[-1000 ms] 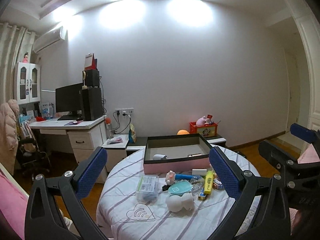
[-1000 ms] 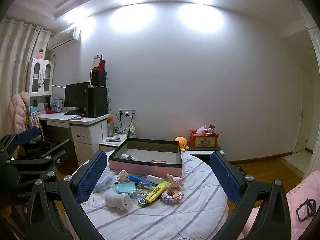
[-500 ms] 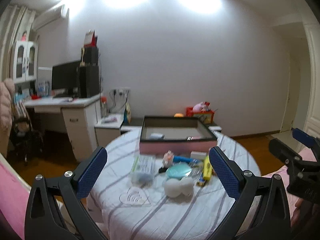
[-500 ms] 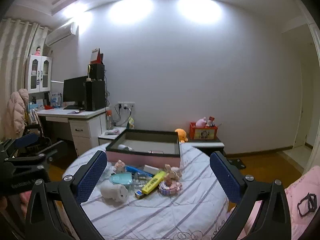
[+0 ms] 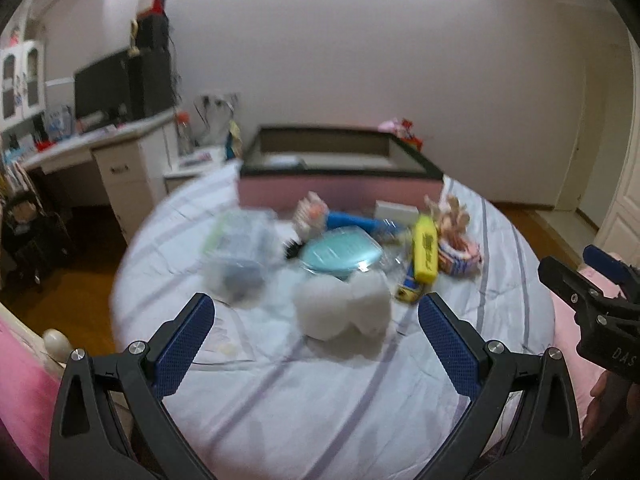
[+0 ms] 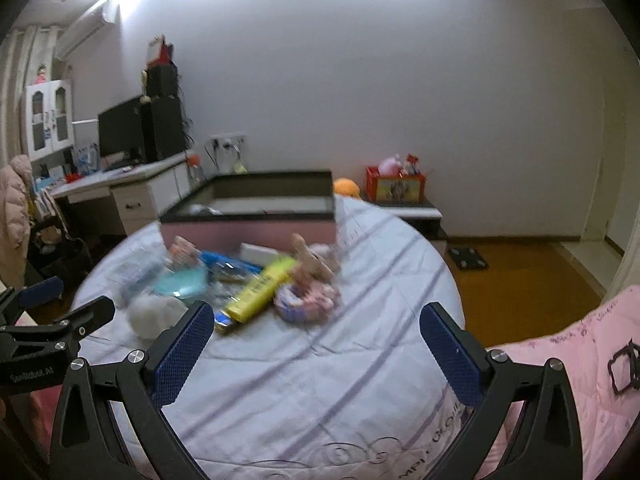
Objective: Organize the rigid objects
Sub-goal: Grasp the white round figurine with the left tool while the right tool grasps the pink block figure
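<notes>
A pile of small objects lies on a round table with a striped cloth (image 5: 320, 392). It holds a white rounded toy (image 5: 344, 308), a teal oval case (image 5: 340, 254), a yellow marker (image 5: 425, 250), a clear plastic box (image 5: 240, 248) and a pink toy (image 6: 308, 296). A pink open box with a dark rim (image 5: 340, 168) stands behind the pile. My left gripper (image 5: 316, 344) is open and empty, just short of the white toy. My right gripper (image 6: 316, 352) is open and empty over bare cloth, near the yellow marker (image 6: 260, 288). Both views are blurred.
A white desk (image 5: 100, 148) with a monitor stands at the left. A red crate of toys (image 6: 394, 184) sits on a low shelf behind the table. Pink bedding (image 6: 580, 360) lies at the right. The floor is wooden.
Both grippers have moved forward and tilted down toward the table. The pile now looks much closer and larger. Both stay open and empty.
</notes>
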### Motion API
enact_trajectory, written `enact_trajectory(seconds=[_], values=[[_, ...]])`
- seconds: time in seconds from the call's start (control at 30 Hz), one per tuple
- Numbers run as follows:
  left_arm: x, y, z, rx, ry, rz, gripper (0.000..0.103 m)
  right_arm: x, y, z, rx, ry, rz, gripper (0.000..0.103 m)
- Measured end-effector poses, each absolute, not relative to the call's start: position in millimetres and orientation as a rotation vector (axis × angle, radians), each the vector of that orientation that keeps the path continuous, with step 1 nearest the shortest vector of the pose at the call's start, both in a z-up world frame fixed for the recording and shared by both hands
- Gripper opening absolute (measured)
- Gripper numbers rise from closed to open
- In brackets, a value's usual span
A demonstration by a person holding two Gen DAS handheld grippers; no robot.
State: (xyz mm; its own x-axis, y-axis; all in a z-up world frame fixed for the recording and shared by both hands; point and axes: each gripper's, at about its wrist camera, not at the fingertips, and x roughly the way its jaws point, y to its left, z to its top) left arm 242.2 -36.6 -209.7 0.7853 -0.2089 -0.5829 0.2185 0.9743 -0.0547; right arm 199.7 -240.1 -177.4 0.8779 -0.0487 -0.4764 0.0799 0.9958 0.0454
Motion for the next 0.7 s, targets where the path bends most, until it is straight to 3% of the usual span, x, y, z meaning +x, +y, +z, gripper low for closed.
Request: enact_trajectory(seconds=[0.3, 0.4, 0.47, 0.7], values=[[291, -63, -246, 0.043, 0.782, -0.217, 0.103, 223, -273, -206, 0.11, 0.592, -0.093, 0.103], [302, -65, -254, 0.058, 0.815, -0.223, 0.093, 232, -277, -213, 0.122, 0.619, -0.09, 0.103], [305, -66, -254, 0.046, 0.813, -0.258, 0.075, 240, -278, -217, 0.129, 0.644, -0.077, 0.103], [301, -62, -248, 0.075, 0.793, -0.282, 0.072, 277, -273, -222, 0.133, 0.716, -0.02, 0.103]])
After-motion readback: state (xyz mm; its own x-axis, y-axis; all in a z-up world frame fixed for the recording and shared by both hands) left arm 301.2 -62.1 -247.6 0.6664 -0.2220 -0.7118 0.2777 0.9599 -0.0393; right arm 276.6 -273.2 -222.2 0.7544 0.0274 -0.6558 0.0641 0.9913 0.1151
